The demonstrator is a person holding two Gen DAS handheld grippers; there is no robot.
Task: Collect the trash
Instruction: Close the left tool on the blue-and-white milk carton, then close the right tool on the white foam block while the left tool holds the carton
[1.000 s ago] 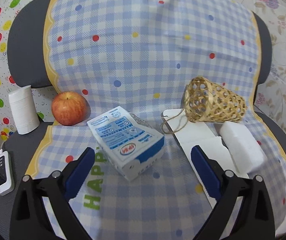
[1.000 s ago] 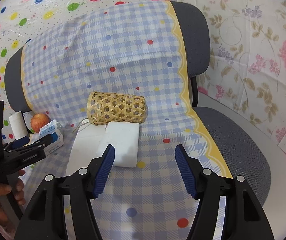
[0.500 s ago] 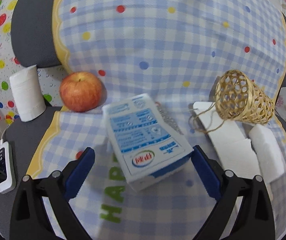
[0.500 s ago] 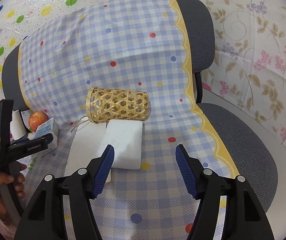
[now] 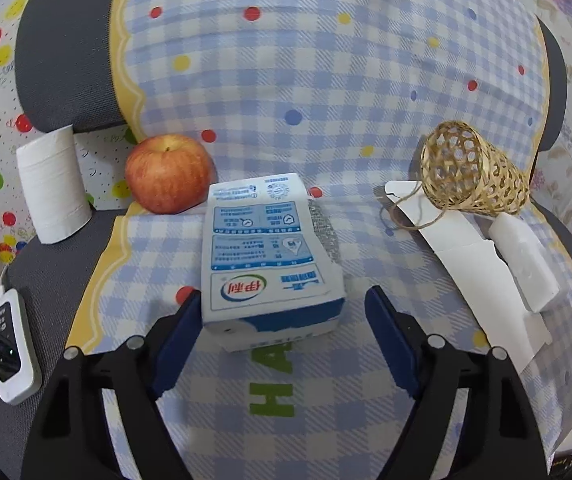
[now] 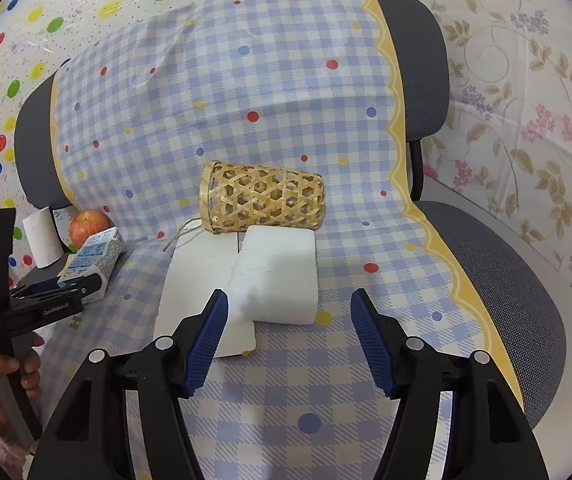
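Observation:
A blue-and-white milk carton (image 5: 270, 256) lies flat on the checked cloth covering a chair seat. My left gripper (image 5: 282, 312) is open, with the carton's near end just between its blue fingertips, untouched on the right. The carton also shows in the right wrist view (image 6: 92, 258), with the left gripper (image 6: 50, 300) beside it. A white foam block (image 6: 276, 276) lies on flat white cardboard (image 6: 198, 288), in front of a woven bamboo basket (image 6: 264, 204) on its side. My right gripper (image 6: 289, 312) is open just before the foam block.
A red apple (image 5: 168, 174) sits behind the carton. A white paper roll (image 5: 52, 188) stands at the left. A white remote (image 5: 8, 350) with a cable lies on the grey seat edge. The chair back rises behind. A floral curtain (image 6: 525, 100) hangs at the right.
My left gripper has moved forward and turned, so the carton's near end now sits between its fingers. My right gripper has moved closer to the foam block.

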